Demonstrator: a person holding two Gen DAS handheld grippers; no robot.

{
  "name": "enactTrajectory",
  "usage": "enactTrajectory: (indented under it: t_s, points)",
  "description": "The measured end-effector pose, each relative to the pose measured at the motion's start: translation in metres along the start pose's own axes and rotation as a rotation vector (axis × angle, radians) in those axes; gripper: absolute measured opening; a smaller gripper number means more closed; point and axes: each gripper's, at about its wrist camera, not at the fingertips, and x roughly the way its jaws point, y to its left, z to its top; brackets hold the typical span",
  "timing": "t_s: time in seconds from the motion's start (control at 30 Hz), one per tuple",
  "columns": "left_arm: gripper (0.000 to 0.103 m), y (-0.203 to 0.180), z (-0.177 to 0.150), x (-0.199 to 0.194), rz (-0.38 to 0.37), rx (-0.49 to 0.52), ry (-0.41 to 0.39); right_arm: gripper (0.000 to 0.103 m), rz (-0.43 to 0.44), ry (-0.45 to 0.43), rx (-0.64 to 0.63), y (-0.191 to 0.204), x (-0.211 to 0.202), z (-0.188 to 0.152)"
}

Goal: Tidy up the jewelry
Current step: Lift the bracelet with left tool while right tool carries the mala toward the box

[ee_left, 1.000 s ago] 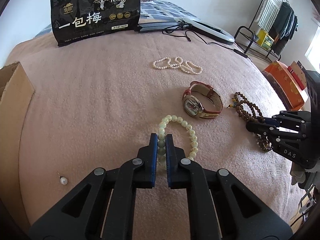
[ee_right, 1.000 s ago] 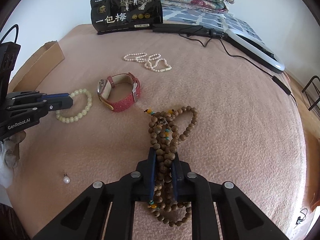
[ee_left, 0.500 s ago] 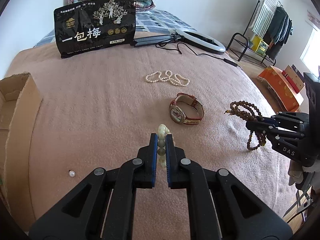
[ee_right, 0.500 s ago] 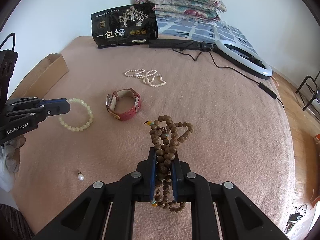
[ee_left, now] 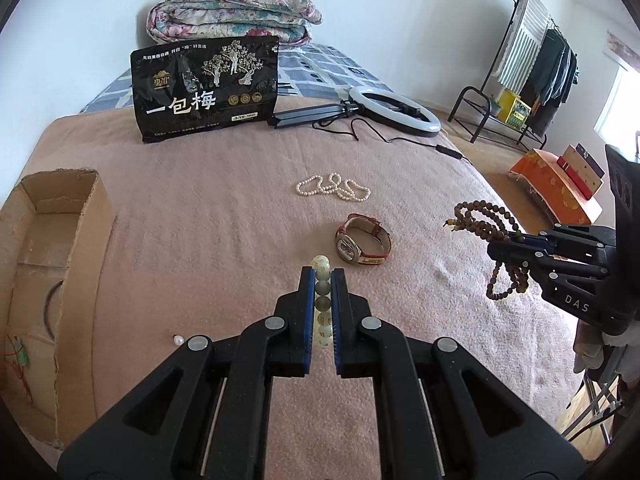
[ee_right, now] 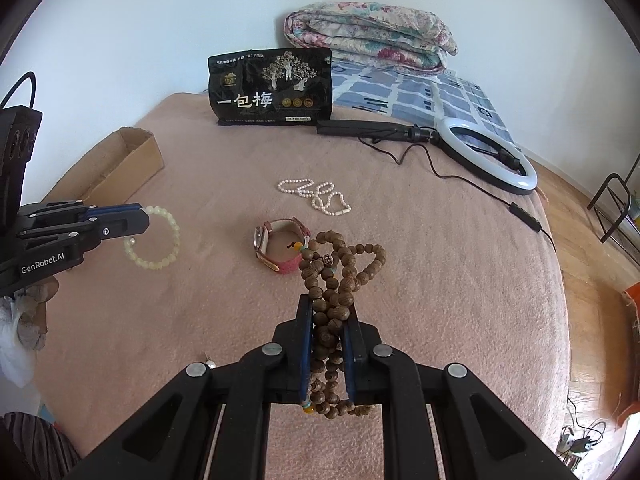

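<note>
My left gripper [ee_left: 322, 276] is shut on a pale green bead bracelet [ee_left: 322, 300], which hangs above the pink blanket; from the right wrist the same bracelet [ee_right: 160, 240] dangles from the left gripper [ee_right: 140, 216]. My right gripper [ee_right: 328, 304] is shut on a bundle of brown wooden prayer beads [ee_right: 340, 276], lifted off the bed; in the left wrist view those beads [ee_left: 488, 224] droop from the right gripper [ee_left: 496, 246]. A red-strapped watch [ee_left: 362, 240] and a white pearl strand [ee_left: 332, 188] lie on the blanket. A single pearl earring [ee_left: 177, 339] lies near the left.
An open cardboard box [ee_left: 52, 280] sits at the bed's left edge. A black snack bag [ee_left: 204, 88], a ring light [ee_left: 394, 110] with its cable and a folded quilt [ee_left: 228, 12] are at the back. An orange box [ee_left: 556, 184] and clothes rack [ee_left: 532, 76] stand right.
Both grippers have risen with their catch: the green bracelet and the wooden beads left the blanket and now hang in the air. Watch, pearls and earring have not moved.
</note>
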Motion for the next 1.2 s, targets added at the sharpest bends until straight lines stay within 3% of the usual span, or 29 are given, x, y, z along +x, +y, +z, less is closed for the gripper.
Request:
enactTrajectory:
  t_s: [0.5,1.2]
  points:
    - [0.005,0.027,0.002,-0.059,0.034,-0.004,-0.088,0.011,0.049,-0.045,-0.046,0.047,-0.011,0.033]
    - [0.005,0.143,-0.005,-0.138,0.157,-0.123,-0.179,0.011,0.194,-0.107,-0.139,0.155,0.005,0.111]
